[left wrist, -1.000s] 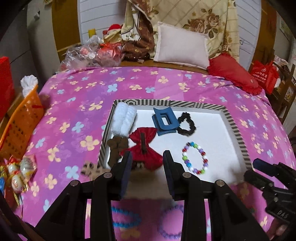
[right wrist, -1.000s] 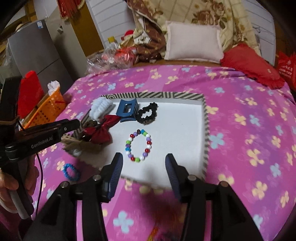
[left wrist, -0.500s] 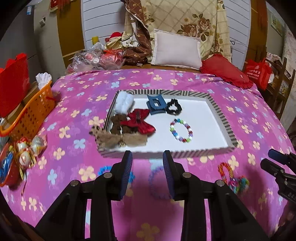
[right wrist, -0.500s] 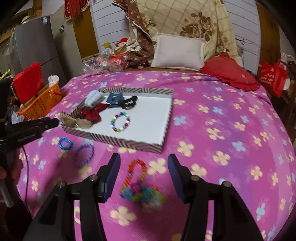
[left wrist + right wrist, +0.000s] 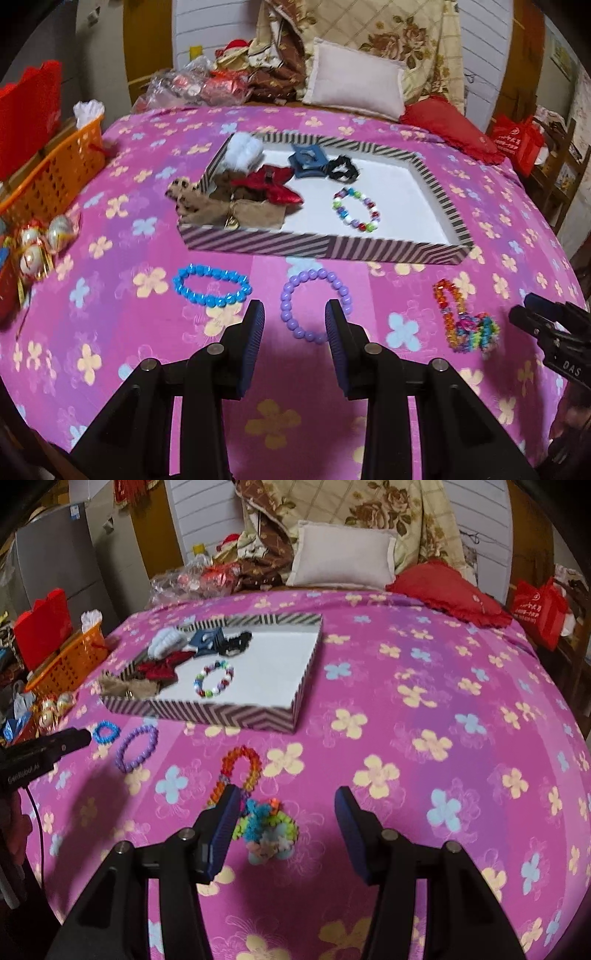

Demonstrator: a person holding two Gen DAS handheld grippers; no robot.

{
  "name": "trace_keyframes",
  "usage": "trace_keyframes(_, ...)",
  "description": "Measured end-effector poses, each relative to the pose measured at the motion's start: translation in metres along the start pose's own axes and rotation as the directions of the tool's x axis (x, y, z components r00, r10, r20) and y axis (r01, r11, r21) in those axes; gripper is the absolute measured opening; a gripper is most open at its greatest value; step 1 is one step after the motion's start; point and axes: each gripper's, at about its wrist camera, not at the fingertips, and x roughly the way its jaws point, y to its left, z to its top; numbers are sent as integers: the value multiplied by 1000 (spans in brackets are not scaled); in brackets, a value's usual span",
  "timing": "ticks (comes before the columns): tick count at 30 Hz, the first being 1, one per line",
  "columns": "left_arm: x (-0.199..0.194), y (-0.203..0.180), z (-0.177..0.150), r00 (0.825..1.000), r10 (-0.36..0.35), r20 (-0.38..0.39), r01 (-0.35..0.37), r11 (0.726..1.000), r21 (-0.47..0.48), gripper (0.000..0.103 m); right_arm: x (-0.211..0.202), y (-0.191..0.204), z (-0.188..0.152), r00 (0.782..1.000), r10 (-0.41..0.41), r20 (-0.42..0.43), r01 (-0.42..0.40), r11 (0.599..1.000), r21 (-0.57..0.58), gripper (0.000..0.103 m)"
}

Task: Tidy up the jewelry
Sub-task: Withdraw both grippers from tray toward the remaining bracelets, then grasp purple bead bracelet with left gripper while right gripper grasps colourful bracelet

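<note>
Both grippers have pulled back from over the tray (image 5: 325,249) toward the near edge of the bed (image 5: 498,229) in the last second, so the loose pieces lying in front of the tray have come into view. That looks like the end of one drop-off and the start of the next pick.

The left gripper (image 5: 294,325) hangs with its fingers apart and empty, framing the purple bracelet (image 5: 314,304), which lies flat on the bed just in front of the tray's near wall. The blue bracelet (image 5: 212,284) lies just to its left, apart from it. The right gripper (image 5: 284,814) is also spread and holds nothing; the rainbow piece (image 5: 255,797) lies on the bed near its left finger, partly hidden by it.

Inside the tray, a mixed-bead bracelet (image 5: 356,214) rests on the white floor near the middle. Hair things crowd the left and far side: a red bow (image 5: 273,184), a blue clip (image 5: 308,160), a black scrunchie (image 5: 343,170) and a tan bow (image 5: 221,212) hanging over the near-left corner.

Three pieces remain outside, so the task seems partway done; the purple bracelet is the likely next grab.
</note>
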Motion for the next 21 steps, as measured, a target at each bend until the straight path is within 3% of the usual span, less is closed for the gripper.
trace_keyframes(8,17,22,-5,999,8,-31,-10,998,-55,39,17,2,-12,997,37,-72,-39,999,-23,54)
trace_keyframes(13,19,29,-6,999,9,-34,-11,998,-67,39,21,2,-14,996,39,-74,-41,999,-23,54)
trace_keyframes(21,25,25,-7,997,-50,-56,47,997,-59,39,21,0,-14,996,35,-78,-38,999,-30,54)
